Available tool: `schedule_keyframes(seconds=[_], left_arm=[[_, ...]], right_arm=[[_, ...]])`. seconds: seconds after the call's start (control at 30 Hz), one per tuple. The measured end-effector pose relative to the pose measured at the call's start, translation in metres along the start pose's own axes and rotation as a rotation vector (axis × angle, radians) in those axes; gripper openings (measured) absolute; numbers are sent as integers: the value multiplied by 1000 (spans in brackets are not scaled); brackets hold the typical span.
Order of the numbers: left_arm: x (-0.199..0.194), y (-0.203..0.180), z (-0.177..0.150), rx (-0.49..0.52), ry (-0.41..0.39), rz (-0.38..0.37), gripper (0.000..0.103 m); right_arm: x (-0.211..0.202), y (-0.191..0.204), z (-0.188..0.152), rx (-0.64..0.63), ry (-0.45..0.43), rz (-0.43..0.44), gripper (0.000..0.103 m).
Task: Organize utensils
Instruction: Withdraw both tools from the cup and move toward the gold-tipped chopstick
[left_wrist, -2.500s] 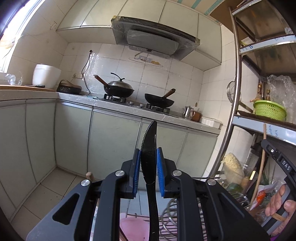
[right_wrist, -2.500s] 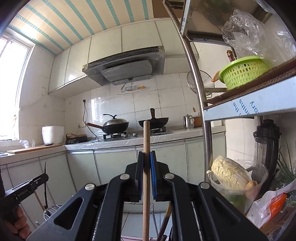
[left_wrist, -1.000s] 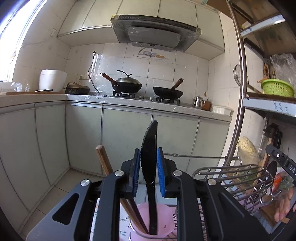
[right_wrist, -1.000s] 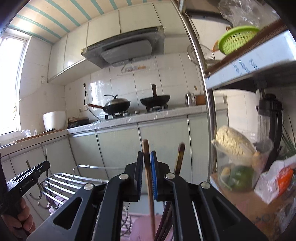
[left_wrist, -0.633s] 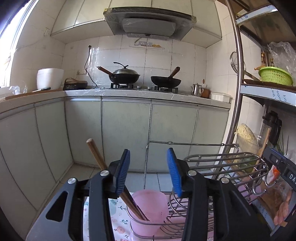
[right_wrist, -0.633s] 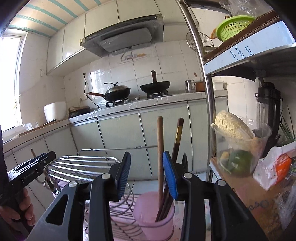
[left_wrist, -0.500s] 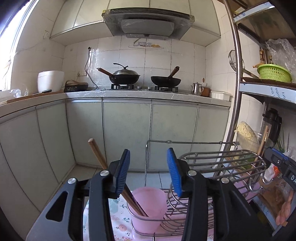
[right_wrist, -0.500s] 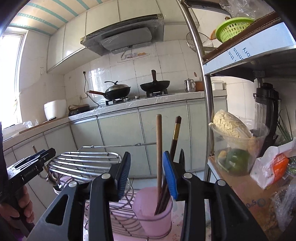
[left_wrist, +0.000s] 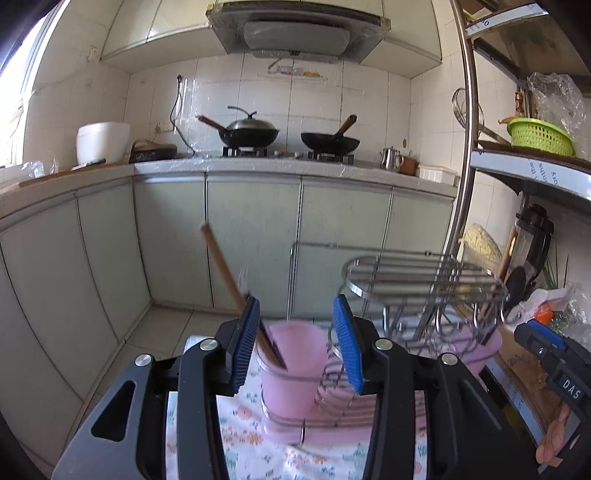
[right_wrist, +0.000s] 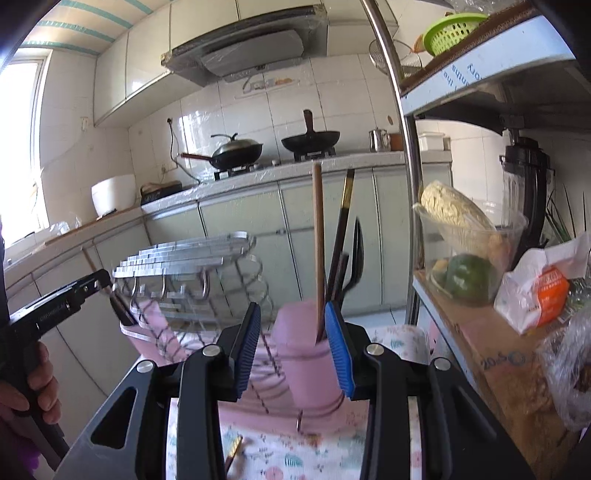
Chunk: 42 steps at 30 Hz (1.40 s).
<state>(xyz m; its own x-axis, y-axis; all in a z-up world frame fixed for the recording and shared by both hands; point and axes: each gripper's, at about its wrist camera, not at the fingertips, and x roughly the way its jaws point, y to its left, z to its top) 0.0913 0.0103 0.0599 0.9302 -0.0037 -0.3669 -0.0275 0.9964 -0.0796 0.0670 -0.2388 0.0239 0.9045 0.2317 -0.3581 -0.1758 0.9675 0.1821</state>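
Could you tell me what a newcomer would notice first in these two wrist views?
Probably the pink cup low in the centre of the right wrist view, bristling with a wooden stick and dark utensils, framed by the open, empty right gripper. Beside it, to the left in that view, sits a wire dish rack. In the left wrist view, the open left gripper frames another pink cup with a wooden handle leaning out.
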Motion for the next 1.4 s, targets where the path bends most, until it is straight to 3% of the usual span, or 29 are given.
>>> schedule_keyframes(seconds=[0.63,1.4], left_arm=[[-6,6,-55,-18,227,-55,42],[-12,0,-104,26,416,-114,42]], right_arm=[[11,4,-62,13,253,10,36],[7,6,-91,52,388,7,36]])
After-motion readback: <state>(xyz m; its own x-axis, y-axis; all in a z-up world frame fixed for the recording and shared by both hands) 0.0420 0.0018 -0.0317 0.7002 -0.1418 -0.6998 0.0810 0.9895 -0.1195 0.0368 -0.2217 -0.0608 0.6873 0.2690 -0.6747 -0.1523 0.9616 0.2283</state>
